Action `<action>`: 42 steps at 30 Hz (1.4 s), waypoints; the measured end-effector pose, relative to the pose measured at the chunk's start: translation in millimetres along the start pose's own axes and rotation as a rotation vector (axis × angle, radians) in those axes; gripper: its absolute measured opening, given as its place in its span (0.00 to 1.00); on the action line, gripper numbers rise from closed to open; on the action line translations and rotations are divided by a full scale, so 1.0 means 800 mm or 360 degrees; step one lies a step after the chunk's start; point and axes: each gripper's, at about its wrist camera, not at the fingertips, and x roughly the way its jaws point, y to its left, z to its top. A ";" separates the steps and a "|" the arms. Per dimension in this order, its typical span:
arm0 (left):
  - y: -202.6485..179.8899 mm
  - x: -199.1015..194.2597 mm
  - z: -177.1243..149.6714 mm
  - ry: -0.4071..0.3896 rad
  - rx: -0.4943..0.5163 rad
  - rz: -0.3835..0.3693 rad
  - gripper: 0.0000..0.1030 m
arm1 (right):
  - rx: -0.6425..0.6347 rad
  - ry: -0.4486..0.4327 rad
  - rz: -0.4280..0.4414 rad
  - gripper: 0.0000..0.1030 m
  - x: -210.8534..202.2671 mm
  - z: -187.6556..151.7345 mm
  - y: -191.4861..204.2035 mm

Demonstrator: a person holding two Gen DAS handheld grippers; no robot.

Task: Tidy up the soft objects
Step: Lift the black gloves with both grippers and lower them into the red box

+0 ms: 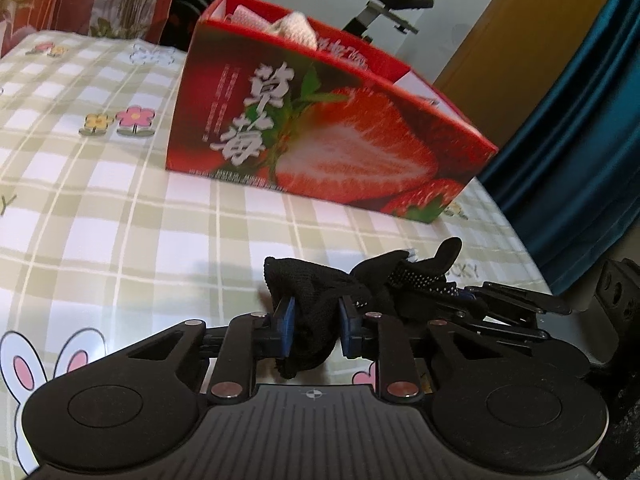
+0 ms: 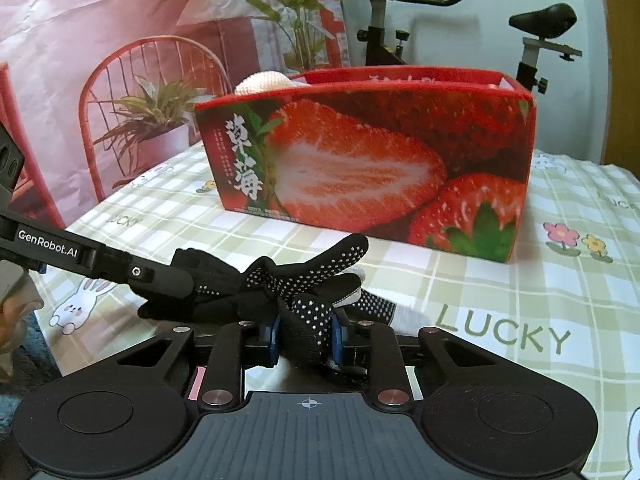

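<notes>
A black knit glove with white grip dots (image 2: 320, 268) lies bunched on the checked cloth, just in front of a red strawberry-print box (image 2: 360, 152). My right gripper (image 2: 305, 332) is shut on its dotted middle. My left gripper (image 1: 316, 312) is shut on the plain black end of the same glove (image 1: 320, 280). In the right wrist view the left gripper (image 2: 176, 276) reaches in from the left. In the left wrist view the right gripper (image 1: 460, 296) lies close on the right. A cream knitted item (image 1: 292, 26) pokes out of the box (image 1: 320, 120).
The checked tablecloth (image 1: 100, 200) with flowers and rabbits covers the table. Its right edge runs along a teal curtain (image 1: 580, 120). Behind the box stand an exercise bike (image 2: 540, 40) and a printed backdrop of a chair and plants (image 2: 120, 80).
</notes>
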 end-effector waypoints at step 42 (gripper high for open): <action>-0.045 0.017 0.243 -0.0265 0.0273 0.0115 0.23 | 0.0001 -0.0203 -0.0195 0.19 0.063 0.253 -0.062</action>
